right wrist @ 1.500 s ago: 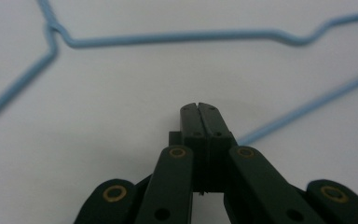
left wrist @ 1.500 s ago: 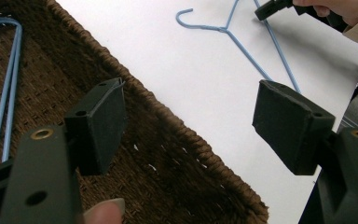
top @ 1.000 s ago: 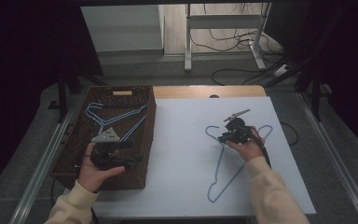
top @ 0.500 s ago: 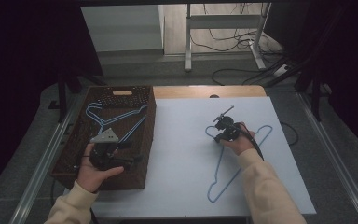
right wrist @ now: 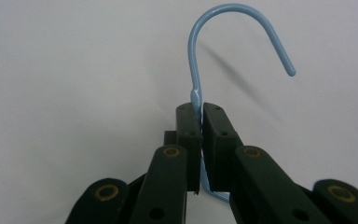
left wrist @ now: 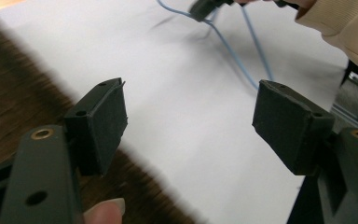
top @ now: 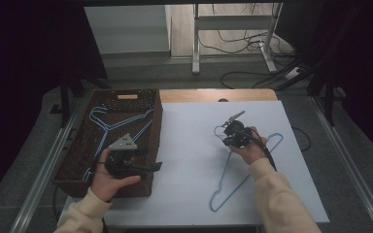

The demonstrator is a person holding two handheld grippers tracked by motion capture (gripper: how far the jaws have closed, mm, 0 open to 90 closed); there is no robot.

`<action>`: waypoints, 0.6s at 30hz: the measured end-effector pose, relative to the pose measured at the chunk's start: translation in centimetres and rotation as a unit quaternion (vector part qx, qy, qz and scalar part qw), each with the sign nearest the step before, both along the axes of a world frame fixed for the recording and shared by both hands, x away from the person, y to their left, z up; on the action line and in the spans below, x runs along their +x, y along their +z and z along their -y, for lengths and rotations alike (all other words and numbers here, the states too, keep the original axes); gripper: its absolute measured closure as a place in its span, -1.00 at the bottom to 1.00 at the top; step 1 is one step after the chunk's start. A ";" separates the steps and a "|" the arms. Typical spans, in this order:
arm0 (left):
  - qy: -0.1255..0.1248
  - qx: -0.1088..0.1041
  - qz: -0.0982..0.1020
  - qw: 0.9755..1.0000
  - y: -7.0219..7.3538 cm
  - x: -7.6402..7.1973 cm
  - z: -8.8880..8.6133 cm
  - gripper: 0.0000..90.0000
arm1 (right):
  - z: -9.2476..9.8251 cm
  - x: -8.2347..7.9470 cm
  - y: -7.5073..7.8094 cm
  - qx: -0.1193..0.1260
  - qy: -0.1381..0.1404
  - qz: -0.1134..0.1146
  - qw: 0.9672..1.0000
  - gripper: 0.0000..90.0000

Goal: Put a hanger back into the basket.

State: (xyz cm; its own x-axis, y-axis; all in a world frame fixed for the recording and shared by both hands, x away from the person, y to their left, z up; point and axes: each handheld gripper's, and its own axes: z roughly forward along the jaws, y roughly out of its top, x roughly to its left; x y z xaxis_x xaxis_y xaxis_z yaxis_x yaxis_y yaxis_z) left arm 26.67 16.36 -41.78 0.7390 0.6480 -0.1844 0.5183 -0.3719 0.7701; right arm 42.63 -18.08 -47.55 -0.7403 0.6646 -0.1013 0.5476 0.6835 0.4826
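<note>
Blue hanger [right wrist: 200, 100] neck pinched between the right gripper [right wrist: 199, 109] fingers [right wrist: 216, 126], hook just beyond; left gripper [left wrist: 189, 116] fingers wide.

Wire hanger [top: 245, 174]: light blue throughout, hook included, plain. Hangers in basket [top: 108, 122]: same light blue. Wicker basket [top: 153, 127]: dark brown weave, pale tan label at far rim. Table sheet [top: 189, 160]: plain white; bare tabletop strip [top: 213, 95] beyond it light wood-brown. Right gripper [right wrist: 198, 128]: black, brass-coloured rivets. Left gripper [left wrist: 189, 123]: black, same rivets; plate [top: 122, 144] on top grey. Sleeves [top: 281, 199]: cream. Floor [top: 43, 160]: grey.
</note>
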 end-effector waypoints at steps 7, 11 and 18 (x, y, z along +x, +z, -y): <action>-0.025 0.024 -0.032 0.999 -0.8 0.7 5.8 -0.43 | 0.3 -1.0 1.0 0.026 0.000 0.018 1.000 0.92; -0.030 0.031 -0.052 0.998 -1.6 1.4 8.5 -0.43 | 0.5 -1.3 1.2 0.034 -0.006 0.022 0.999 0.92; -0.039 0.022 -0.096 0.994 -3.7 3.1 12.0 -0.42 | 0.7 -1.7 1.5 0.048 -0.012 0.028 0.998 0.92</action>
